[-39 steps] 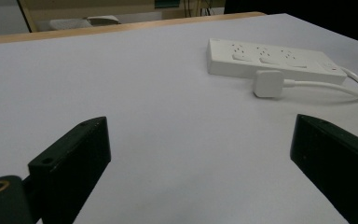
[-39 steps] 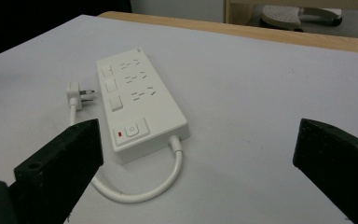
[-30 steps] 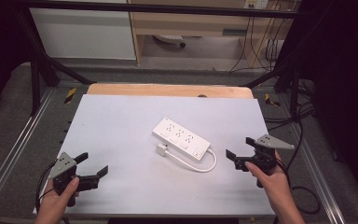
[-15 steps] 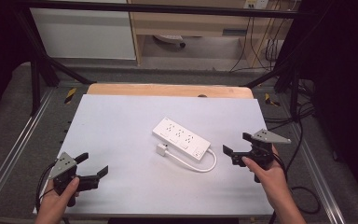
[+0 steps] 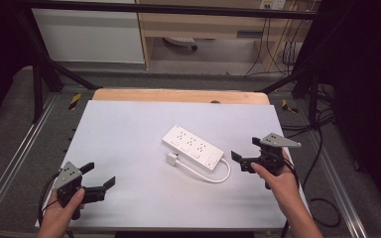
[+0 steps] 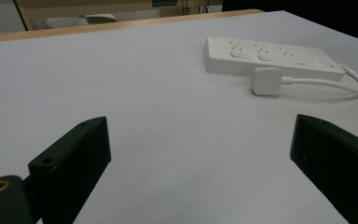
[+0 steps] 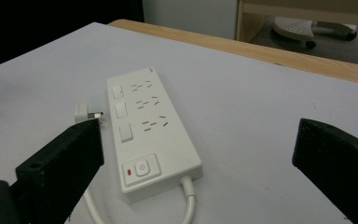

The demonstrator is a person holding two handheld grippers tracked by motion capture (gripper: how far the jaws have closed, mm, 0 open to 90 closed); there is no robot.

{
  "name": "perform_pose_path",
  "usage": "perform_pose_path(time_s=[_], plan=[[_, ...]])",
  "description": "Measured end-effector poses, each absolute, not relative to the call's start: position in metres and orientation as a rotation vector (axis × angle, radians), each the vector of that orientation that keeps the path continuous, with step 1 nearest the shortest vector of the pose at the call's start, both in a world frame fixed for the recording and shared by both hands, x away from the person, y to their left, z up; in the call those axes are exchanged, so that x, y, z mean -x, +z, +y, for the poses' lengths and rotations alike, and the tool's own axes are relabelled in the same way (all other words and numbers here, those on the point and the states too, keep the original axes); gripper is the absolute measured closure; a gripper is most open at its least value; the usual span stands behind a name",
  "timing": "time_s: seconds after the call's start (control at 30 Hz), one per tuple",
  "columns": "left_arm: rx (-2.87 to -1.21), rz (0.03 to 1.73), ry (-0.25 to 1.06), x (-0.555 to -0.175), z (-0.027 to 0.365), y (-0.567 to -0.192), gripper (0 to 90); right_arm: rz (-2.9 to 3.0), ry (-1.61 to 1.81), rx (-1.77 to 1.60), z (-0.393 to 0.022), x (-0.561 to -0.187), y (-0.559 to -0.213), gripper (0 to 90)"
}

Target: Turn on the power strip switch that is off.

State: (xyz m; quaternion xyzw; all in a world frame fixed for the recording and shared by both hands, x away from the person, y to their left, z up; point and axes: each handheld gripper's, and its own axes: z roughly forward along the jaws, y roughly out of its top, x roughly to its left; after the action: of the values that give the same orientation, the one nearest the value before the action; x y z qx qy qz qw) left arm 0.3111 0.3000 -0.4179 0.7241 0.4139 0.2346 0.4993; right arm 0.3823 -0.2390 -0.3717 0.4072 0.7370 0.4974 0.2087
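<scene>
Now the right gripper, jaws spread, sits just beside the power strip mid-surface, lined up w/ its switch end, prob. for a grab; left gripper, also spread, waits well apart.

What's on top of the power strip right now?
Nothing rests on the power strip: its sockets, three switches and power button show bare. Its plug lies beside it on the table. Its underside is hidden.

Black two-jaw left gripper, grey three-cornered plate, trailing black cable

Even overhead light (dark, soft edges)
</scene>
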Motion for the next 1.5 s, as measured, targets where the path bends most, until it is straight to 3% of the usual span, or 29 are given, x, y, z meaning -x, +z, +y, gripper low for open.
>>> perform_pose_path(time_s=[1.5], plan=[[-1.755, 0.992, 0.562, -0.311, 0.300, -0.418, 5.3, 2.121, 1.377, -1.096, -0.198, -0.416, -0.370, 3.8]])
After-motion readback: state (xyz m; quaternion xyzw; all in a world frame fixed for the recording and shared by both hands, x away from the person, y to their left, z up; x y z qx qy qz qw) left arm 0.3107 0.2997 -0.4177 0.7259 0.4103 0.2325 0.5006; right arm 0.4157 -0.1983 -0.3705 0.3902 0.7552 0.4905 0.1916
